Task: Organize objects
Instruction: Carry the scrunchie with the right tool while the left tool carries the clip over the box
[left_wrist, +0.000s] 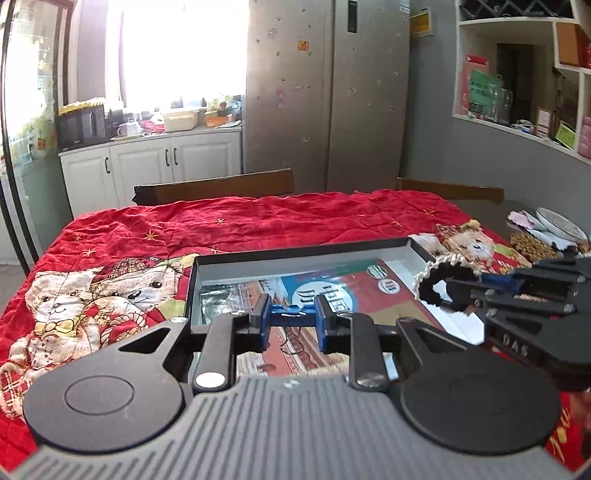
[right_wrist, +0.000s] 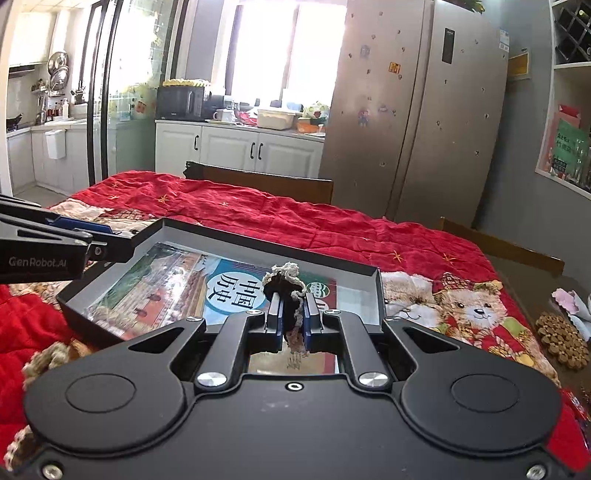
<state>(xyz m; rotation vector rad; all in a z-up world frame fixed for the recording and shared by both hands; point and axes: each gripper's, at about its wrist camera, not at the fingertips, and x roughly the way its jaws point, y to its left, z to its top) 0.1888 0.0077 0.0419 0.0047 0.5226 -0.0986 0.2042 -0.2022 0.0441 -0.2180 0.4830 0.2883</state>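
The landmark is the tray, a shallow dark box with grey walls lying on the red quilt that covers the bench. A picture book lies flat inside it.

The left tool is narrowed onto a small blue clip, its pads pressing the clip's two ends; a thin wire loop hangs beneath, above the tray's near half. The right tool is fully closed on a black hair tie trimmed with cream yarn. From the left camera the tie's ring sticks out past the fingertips over the tray's right edge.

Both things seem bound for the tray, and several slips are possible.

- The tie is soft and pinched only at one part of its ring. If the right tool opens while over the rim, the ring could catch the wall and drop onto the quilt outside the tray.
- The yarn trim looks loose and fuzzy. It may snag on the pads and come away with the tool instead of falling.
- The clip is held end to end, so it may spring sideways on release and skid across the glossy book.
- The two tools hang close together over the tray. A careless crossing could knock them together and shake either thing free.
- The tray sits on a rumpled quilt, so a downward nudge on its wall could tip or shift it.
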